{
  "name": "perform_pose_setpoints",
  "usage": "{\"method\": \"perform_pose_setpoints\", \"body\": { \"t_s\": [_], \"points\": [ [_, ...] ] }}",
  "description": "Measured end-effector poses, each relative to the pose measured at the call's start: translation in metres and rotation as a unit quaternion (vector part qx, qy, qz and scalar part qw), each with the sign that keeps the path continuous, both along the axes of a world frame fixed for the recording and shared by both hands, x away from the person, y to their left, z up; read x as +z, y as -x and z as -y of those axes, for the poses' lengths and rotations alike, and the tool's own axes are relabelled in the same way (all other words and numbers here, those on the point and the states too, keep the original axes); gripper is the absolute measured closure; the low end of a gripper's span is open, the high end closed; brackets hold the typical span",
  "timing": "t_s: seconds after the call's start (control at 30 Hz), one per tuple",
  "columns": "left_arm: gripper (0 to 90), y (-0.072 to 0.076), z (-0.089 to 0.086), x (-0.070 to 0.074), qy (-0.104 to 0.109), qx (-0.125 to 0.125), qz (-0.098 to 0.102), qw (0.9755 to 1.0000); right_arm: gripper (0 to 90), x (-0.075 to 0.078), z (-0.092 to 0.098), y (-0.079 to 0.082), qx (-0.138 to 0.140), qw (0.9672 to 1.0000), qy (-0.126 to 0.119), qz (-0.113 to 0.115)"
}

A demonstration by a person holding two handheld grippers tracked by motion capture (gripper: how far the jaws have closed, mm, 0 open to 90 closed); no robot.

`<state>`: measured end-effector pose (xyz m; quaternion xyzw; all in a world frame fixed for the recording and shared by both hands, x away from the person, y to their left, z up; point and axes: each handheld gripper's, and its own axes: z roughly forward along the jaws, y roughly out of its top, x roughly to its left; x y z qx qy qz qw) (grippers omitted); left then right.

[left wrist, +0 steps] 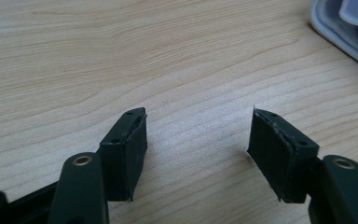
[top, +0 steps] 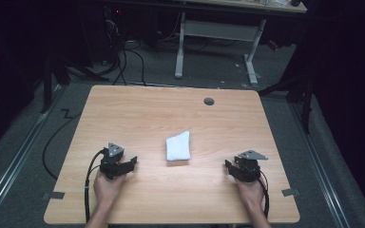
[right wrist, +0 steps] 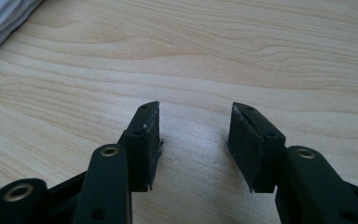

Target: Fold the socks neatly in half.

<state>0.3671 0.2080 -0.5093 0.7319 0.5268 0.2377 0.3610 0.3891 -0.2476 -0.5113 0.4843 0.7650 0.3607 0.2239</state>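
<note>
**Folded white cloth, two grippers at rest**

On the wooden desk (top: 138, 109), mid-surface, lies a folded white cloth (top: 178, 146), flat and apart from both grippers. Left gripper (top: 132, 163): released, nothing between its jaws, resting near the front edge. Right gripper (top: 228, 165): likewise released and empty. Handling note: the cloth looks soft, so a low approach pinching one corner or edge should serve best. Markings: no brand, label or writing legible.
</note>
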Motion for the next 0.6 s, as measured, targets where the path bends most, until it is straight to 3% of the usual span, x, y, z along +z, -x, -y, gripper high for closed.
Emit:
{"method": "perform_pose_setpoints", "body": {
  "t_s": [0.17, 0.4, 0.6],
  "points": [
    [35.9, 0.0003, 0.0038, -0.0002, -0.022, 0.0, 0.001, 0.9998, 49.0, -0.0003, -0.0003, -0.0004, -0.001, 1.0, 0.007, 0.001],
    [32.4, 0.0007, 0.0045, -0.0004, -0.025, -0.002, -0.001, 0.9997, 41.4, -0.0006, 0.0, -0.0014, -0.011, 0.9999, 0.01, -0.002],
    [29.3, 0.0009, 0.0051, -0.0007, -0.025, -0.008, -0.002, 0.9996, 40.3, -0.0006, -0.0003, -0.0014, -0.009, 0.9999, 0.012, -0.002]
  ]
}}
